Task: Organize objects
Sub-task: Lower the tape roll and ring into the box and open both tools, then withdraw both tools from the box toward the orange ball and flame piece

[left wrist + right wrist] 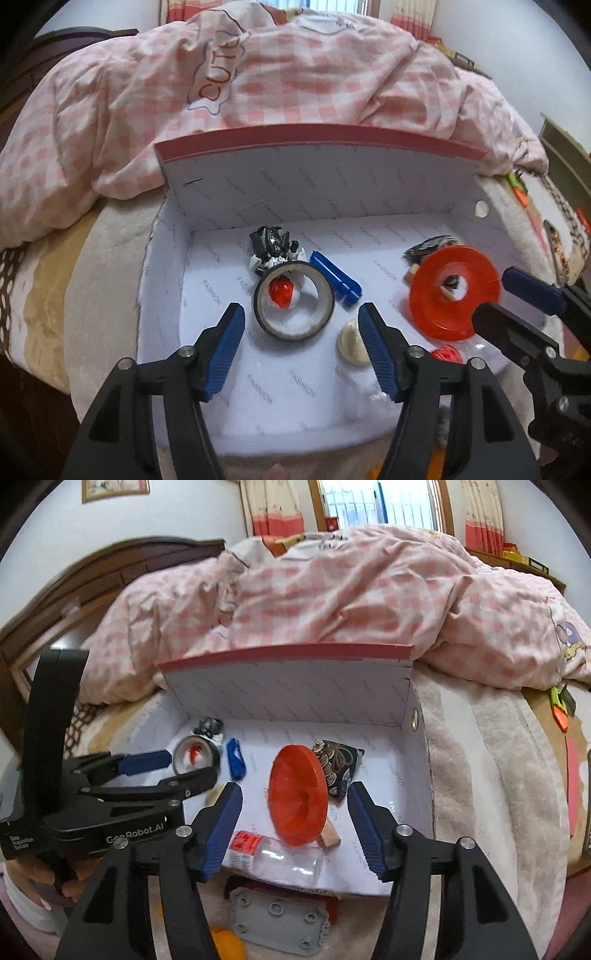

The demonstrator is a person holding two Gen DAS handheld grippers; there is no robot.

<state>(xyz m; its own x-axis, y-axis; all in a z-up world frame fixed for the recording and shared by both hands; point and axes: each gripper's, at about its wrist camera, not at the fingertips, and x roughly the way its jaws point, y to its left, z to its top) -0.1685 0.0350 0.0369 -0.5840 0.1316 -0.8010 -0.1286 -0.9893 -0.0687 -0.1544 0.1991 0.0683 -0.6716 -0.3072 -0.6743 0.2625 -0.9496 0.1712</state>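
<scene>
Grippers hover over an open white box [177, 236] on the bed: the left gripper [301, 325] stands released above a tape roll [293, 301] with a red toy piece inside its ring, nothing between its pads. The right gripper [293, 806] is also spread apart, empty, with the red funnel [299, 794] lying free on the box floor between its blue fingers [225, 827], beside a patterned pouch [340, 766], a blue clip [235, 758] and a clear bottle [280, 860].

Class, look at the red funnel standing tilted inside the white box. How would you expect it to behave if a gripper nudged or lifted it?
The red funnel leans on its rim, so a nudge would probably tip or roll it. It looks like thin, translucent plastic, likely light and fairly stiff. Its smooth, sloped cone may slip between pads; gripping the rim seems safer.
</scene>
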